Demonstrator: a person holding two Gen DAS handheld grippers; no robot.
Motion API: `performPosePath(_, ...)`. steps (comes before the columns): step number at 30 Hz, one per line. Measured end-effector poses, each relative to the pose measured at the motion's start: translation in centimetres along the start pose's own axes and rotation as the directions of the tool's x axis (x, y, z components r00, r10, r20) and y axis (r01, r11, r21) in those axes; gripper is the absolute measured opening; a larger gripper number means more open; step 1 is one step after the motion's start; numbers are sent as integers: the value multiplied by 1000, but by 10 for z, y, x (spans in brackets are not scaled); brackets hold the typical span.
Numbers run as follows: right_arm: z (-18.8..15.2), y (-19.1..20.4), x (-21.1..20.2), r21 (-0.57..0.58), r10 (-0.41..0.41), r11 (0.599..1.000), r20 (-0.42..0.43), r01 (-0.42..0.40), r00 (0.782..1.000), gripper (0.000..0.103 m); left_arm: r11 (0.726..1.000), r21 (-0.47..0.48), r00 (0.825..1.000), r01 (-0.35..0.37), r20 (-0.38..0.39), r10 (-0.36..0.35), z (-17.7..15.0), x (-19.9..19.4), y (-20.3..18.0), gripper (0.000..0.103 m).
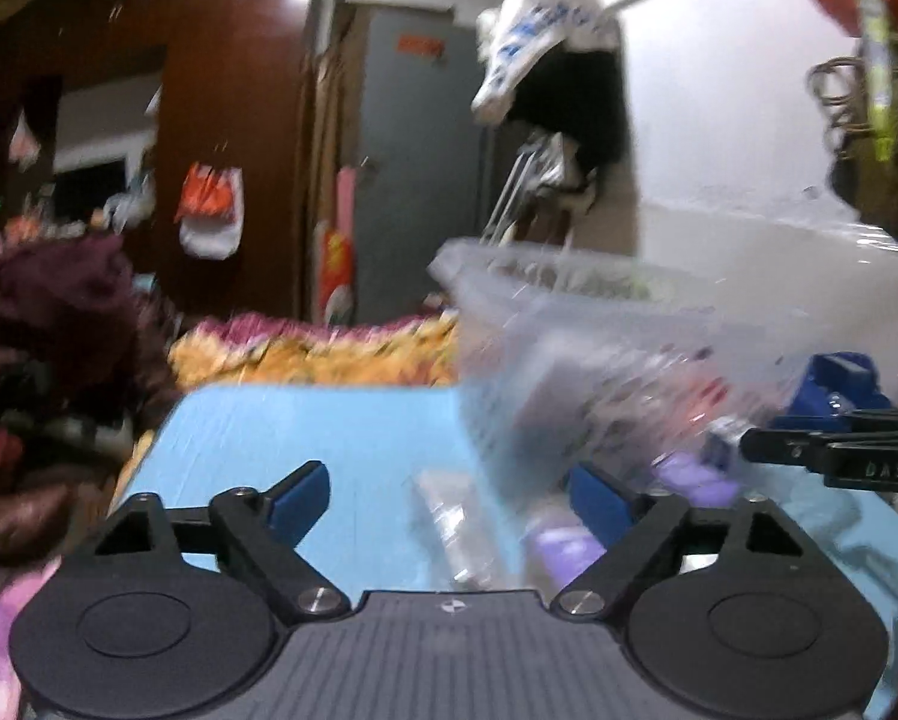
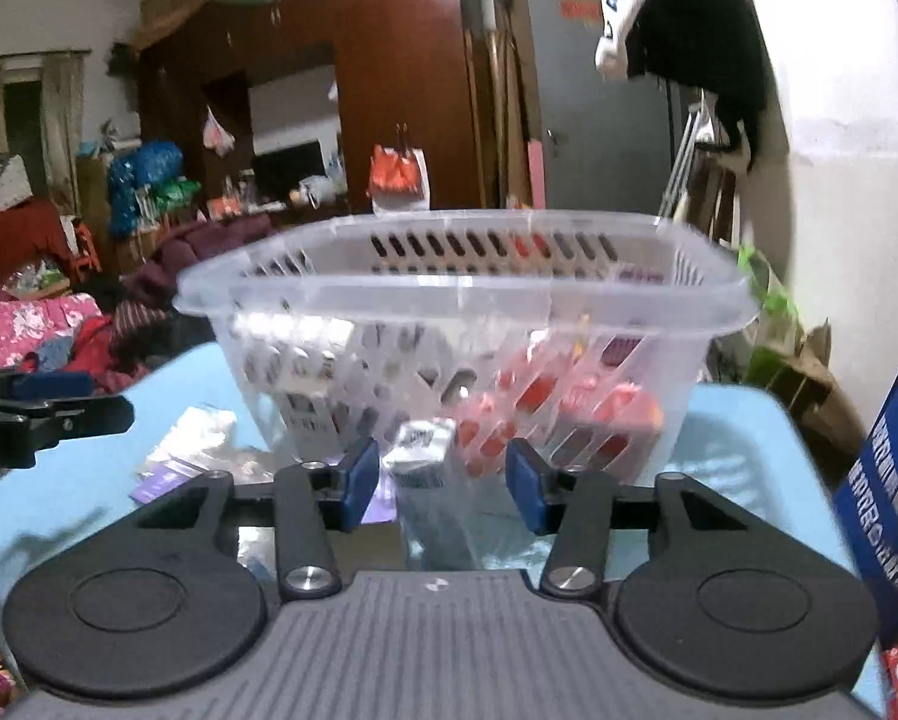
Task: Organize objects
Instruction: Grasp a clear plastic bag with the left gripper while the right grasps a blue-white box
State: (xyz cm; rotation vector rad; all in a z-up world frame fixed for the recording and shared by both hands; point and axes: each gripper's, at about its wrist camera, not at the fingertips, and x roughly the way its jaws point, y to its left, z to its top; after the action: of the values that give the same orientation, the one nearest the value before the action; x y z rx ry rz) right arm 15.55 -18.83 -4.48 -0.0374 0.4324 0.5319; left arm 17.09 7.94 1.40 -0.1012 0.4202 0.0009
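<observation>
while the clear slotted basket [image 2: 460,300] stands on the light blue table [image 2: 742,438] right ahead of the right gripper [image 2: 443,474], that gripper's blue pads stand apart with nothing pressed between them. a small dark packet with a white printed end [image 2: 422,450] shows in the gap, but it lies on the table just in front of the basket wall and neither pad touches it, so the gripper is released. i judge this packet to be the next thing to go in, since the jaws frame it.

the basket is placed at the middle of the table, probably so that both hands can reach it. through its slotted wall i see red packets [image 2: 568,408] piled low on the right side and white and dark packets [image 2: 305,366] on the left; what exactly they are is too blurred to tell. it is far from full.

to the left of the basket loose items wait on the table: a clear, silvery wrapper [image 2: 197,426] and a purple flat packet [image 2: 161,480]. a blue printed bag [image 2: 886,504] stands at the right edge.

the left gripper [image 1: 449,501] is also released, its pads wide and empty over the table, pointing toward a clear wrapper [image 1: 449,510] and purple packets [image 1: 559,546] beside the basket [image 1: 568,312], which is badly smeared in this view. the loose things on the table say the sorting is partly done.
</observation>
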Motion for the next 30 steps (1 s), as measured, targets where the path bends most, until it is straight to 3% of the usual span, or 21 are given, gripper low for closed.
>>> performPosePath(4, -4, 2, 5, 31, 26, 999, 7, -27, 1000, 49, 999, 1, 998, -38, -45, 38, -5, 15, 9, 85)
performPosePath(5, -6, 5, 6, 17, 22, 1000, 3, -23, 1000, 43, 999, 5, 998, -43, -56, 43, -6, 19, 9, 85)
performPosePath(14, -20, -8, -27, 50, -5, 999, 36, 4, 999, 42, 999, -13, 988, -33, -150, 31, -4, 41, 0, 83)
performPosePath(22, -43, -31, -55, 118, -30, 993, 79, 21, 996, 44, 996, -78, 987, -45, -158, 32, -6, 50, 3, 83)
performPosePath(27, -45, -30, -44, 78, -53, 996, 49, 49, 997, 51, 987, -123, 987, -102, -141, 84, -7, 44, 12, 83)
performPosePath(30, -47, -26, -36, 44, -71, 997, -1, 71, 998, 46, 992, -66, 977, -107, -194, 93, -7, 55, 3, 82)
